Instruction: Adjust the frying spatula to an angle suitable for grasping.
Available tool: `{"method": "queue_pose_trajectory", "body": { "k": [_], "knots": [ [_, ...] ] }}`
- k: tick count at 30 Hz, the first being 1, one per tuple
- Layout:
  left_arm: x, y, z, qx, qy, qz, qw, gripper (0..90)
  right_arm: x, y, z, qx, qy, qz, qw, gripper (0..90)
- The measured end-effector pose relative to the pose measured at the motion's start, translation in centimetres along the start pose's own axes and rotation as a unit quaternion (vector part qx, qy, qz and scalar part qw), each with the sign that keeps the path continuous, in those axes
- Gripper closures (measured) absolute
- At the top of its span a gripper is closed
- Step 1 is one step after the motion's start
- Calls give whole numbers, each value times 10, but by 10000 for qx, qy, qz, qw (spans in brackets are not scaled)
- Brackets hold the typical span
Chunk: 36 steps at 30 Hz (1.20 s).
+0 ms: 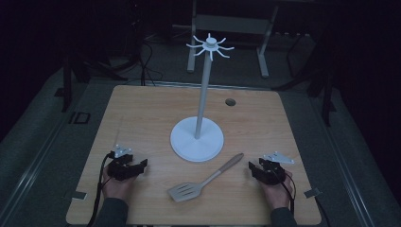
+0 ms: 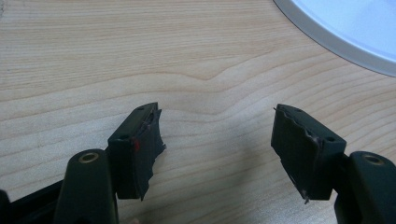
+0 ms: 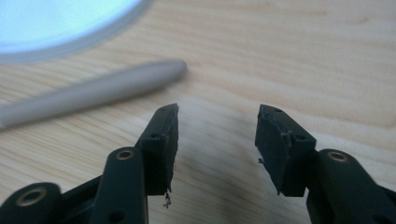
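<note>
- While both grippers rest low on the wooden table point(image 1: 142, 113), the spatula point(image 1: 205, 179) lies flat at lower centre of the high view, between them and untouched
- Long axis: diagonal, slotted blade at lower left, handle tip at upper right, just in front of the white stand point(image 1: 196, 139)
- Right gripper point(image 1: 254, 168): jaws moderately wide, nothing between them; in the right gripper view the handle point(image 3: 93, 91) lies just beyond and left of the jaw tips, crossing the frame nearly sideways
- Left gripper point(image 1: 142, 164): jaws wide and empty, over bare wood; the stand's base point(image 2: 345, 32) shows at upper right of the left gripper view
- Judgement: the right gripper is nearer the handle end; a short advance up and left would bring the handle between its jaws, across the axis
</note>
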<state>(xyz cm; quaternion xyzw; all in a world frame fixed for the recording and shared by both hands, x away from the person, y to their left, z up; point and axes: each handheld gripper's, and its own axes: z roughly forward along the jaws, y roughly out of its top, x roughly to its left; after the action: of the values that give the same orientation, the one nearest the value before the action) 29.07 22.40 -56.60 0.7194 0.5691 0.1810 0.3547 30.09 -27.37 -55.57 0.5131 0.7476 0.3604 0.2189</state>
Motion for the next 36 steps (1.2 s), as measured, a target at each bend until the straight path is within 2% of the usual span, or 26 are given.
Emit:
{"method": "queue_pose_trajectory", "body": {
  "k": [1,5,7,11,13,14,15,16,19,25,28,36],
  "knots": [
    [0,0,0,-2,0,15,10000,332,4,3,-4,-72,70,-33,9999,478],
    [-1,0,0,5,3,20,10000,332,11,5,-6,-78,149,-128,9998,491],
    [-1,0,0,3,8,28,10000,333,16,6,-7,-97,178,-276,9994,535],
    [-1,0,0,-7,9,32,10000,334,17,6,-4,-48,219,-317,9992,594],
    [-1,0,0,-9,10,32,10000,335,17,5,-1,50,286,-334,9990,673],
    [-1,0,0,-10,10,30,10000,335,17,5,2,115,346,-369,9987,750],
    [-1,0,0,-10,10,30,10000,334,17,5,2,115,346,-369,9987,750],
    [-1,0,0,-11,11,30,10000,334,18,5,6,173,356,-426,9983,814],
    [-1,-1,0,-11,6,26,10000,335,19,5,9,226,350,-458,9981,853],
    [-1,-1,-1,-1,-58,22,10000,344,20,8,19,318,315,-462,9979,891],
    [-1,-1,-1,10,-62,36,10000,355,20,9,23,326,336,-381,9982,896],
    [-1,-1,-2,-14,-79,28,10000,359,27,17,33,318,298,-446,9981,898]
  ]
}}
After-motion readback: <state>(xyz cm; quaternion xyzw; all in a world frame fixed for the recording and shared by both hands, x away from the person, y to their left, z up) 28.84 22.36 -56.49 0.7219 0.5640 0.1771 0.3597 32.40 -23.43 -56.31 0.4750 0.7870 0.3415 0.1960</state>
